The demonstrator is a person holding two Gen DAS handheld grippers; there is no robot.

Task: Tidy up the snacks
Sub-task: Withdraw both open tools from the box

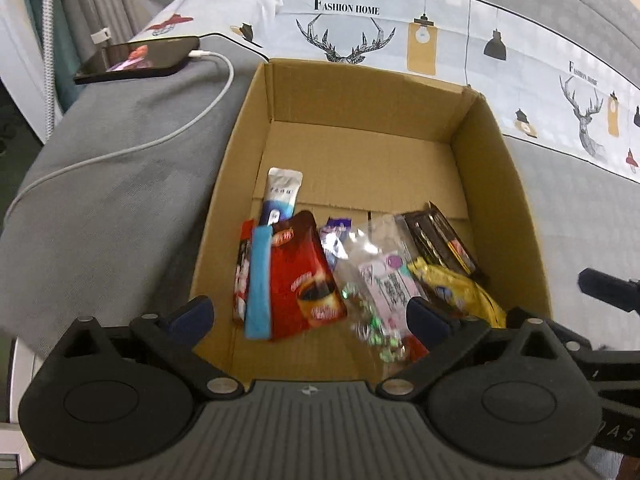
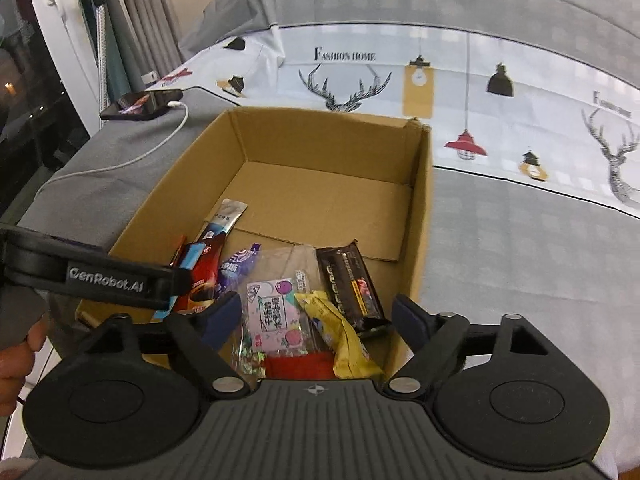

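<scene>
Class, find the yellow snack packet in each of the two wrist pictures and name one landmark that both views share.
Left wrist view: the yellow snack packet lies at the right of the pile in the cardboard box, beside the right fingertip.
Right wrist view: the yellow snack packet lies near the bottom centre, below the dark wrapper.
Shared landmark: the phone on its white cable, upper left.

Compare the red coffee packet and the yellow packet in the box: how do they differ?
The red coffee packet lies flat and smooth on the left of the cardboard box; the yellow packet is crumpled and on the right. Red shows a coffee cup; yellow's print is unreadable. Both lie inside, untouched.
</scene>
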